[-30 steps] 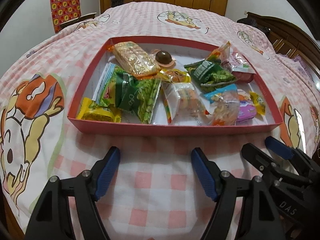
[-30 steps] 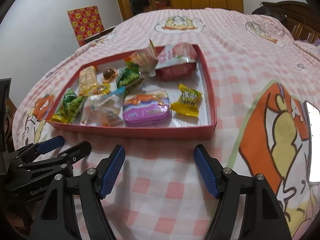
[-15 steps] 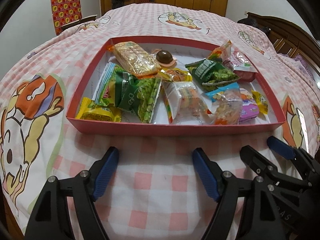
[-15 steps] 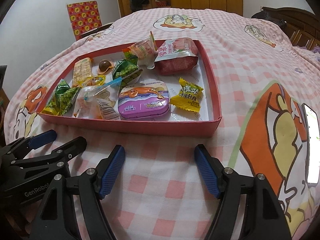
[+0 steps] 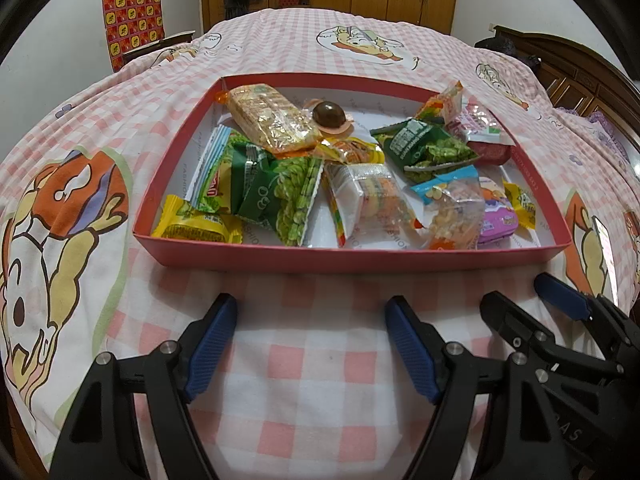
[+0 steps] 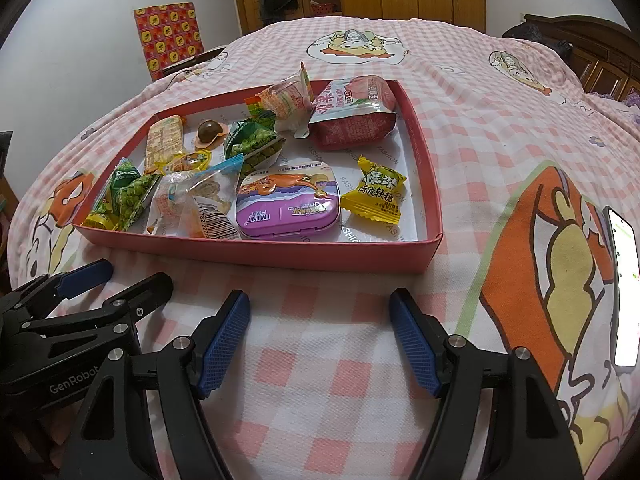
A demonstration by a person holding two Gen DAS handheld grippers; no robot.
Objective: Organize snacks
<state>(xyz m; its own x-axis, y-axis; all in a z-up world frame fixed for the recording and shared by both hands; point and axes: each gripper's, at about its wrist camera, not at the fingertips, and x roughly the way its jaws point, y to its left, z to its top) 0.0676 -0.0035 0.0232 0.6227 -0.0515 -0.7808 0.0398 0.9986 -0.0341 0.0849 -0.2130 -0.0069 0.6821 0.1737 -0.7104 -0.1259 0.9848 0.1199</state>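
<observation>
A pink checked bed [image 5: 320, 360] carries a red tray [image 5: 360, 260] of overlapping snacks; both hand-held grippers [image 5: 310, 344] [image 6: 320, 332] gape apart, empty, near its front edge.

Both wrist views low, facing shared tray [image 5: 352, 260]

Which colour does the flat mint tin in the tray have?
The mint tin is purple with an orange picture on its lid; the right wrist view shows it best.
</observation>
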